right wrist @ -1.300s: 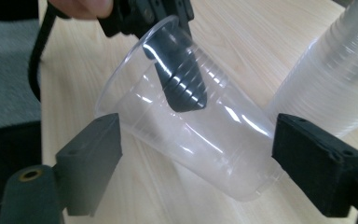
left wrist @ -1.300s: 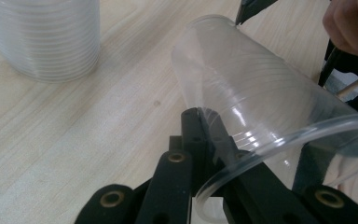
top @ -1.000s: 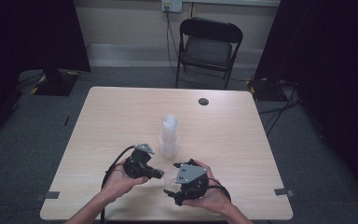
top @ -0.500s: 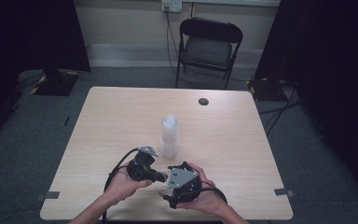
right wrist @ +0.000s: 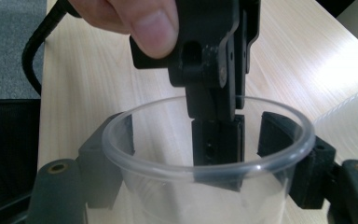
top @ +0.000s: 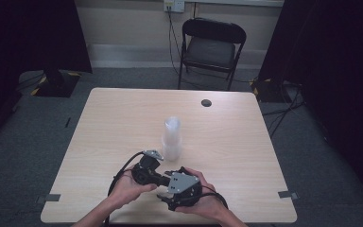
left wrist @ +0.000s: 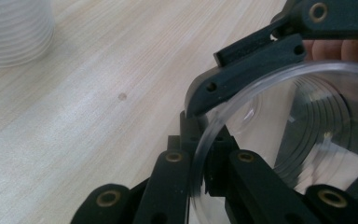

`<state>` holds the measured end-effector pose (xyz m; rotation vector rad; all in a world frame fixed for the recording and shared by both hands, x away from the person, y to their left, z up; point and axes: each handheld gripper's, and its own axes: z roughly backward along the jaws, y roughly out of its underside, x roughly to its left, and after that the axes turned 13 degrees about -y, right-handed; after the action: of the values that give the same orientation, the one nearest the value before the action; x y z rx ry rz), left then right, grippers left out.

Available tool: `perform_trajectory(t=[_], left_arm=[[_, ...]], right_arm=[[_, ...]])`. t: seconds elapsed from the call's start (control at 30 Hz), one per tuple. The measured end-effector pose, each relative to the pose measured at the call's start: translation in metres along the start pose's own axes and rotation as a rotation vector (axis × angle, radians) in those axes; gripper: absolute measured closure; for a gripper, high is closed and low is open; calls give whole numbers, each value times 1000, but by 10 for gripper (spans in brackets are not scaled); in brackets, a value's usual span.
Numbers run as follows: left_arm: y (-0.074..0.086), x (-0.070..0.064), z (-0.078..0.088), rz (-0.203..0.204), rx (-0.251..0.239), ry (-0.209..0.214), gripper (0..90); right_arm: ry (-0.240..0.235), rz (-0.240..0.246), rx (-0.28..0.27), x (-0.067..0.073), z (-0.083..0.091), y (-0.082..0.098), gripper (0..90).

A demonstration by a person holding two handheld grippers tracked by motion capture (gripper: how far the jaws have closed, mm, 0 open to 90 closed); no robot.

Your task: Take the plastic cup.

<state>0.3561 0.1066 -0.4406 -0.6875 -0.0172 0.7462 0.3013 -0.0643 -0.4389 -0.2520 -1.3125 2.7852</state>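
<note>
Cup (right wrist: pixel 205 177), clear plastic with rolled rim, pinched by left gripper (right wrist: pixel 216 140).

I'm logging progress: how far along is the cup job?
Done: one cup is apart from the stack. In hand: the left gripper pinches its rim; the right gripper has its jaws, just closing, on either side of the wall, though whether they press is unclear. Left, probably: a firm right grip, then the left's release.

Cup stack (top: pixel 171 138) stands just beyond both claws; table (top: pixel 246 156) apparently open rightward.
</note>
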Motion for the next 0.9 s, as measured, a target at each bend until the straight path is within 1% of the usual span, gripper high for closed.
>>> perform_trajectory(t=[0.07,0.1,0.17,0.2,0.23,0.3,0.33,0.37,0.4,0.43,0.5,0.53,0.6,0.67,0.7,0.77,0.8,0.83,0.87,0.9], left_arm=[[1,0,-1,-6,7,8,882],[1,0,-2,0,2,16,881],[1,0,-1,-5,6,-10,881],[1,0,-1,-5,9,-9,881],[1,0,-1,-15,10,-6,880],[2,-1,0,-16,8,-15,877],[2,-1,0,-7,0,-17,877],[2,0,1,-10,-7,-8,876],[2,0,2,-9,-15,-11,873],[2,0,2,4,-26,-16,864],[2,-2,3,13,-43,-29,844],[2,-1,3,5,-50,-20,833],[1,0,3,5,-62,-19,813],[2,0,3,17,-82,-16,795],[2,0,4,19,-93,-24,783],[2,0,5,24,-103,-23,770],[2,0,6,22,-116,-38,759],[3,0,8,35,-139,-40,745],[3,0,8,35,-139,-40,726],[2,1,10,42,-152,-35,714]], right_arm=[[-1,-10,-5,0,0,0,258],[0,-13,-8,0,0,0,258],[-1,-18,-8,-1,1,0,264],[-3,-27,-11,-1,1,0,267],[-10,-33,-13,-2,1,0,270],[-12,-40,-13,-1,1,0,275],[-12,-43,-16,-2,1,0,279],[-10,-51,-22,-2,2,0,283],[-18,-66,-32,-3,2,0,286],[-26,-75,-39,-5,3,0,290],[-28,-92,-52,-7,5,1,292],[-30,-100,-56,-8,6,1,293],[-28,-105,-61,-9,8,1,294],[-23,-104,-63,-9,9,1,294],[-25,-109,-65,-9,9,1,295],[-13,-112,-66,-9,11,2,295],[-11,-116,-69,-10,11,2,294],[-10,-119,-73,-11,12,2,295],[-10,-119,-73,-11,12,2,295],[22,-122,-70,-13,13,2,295]])
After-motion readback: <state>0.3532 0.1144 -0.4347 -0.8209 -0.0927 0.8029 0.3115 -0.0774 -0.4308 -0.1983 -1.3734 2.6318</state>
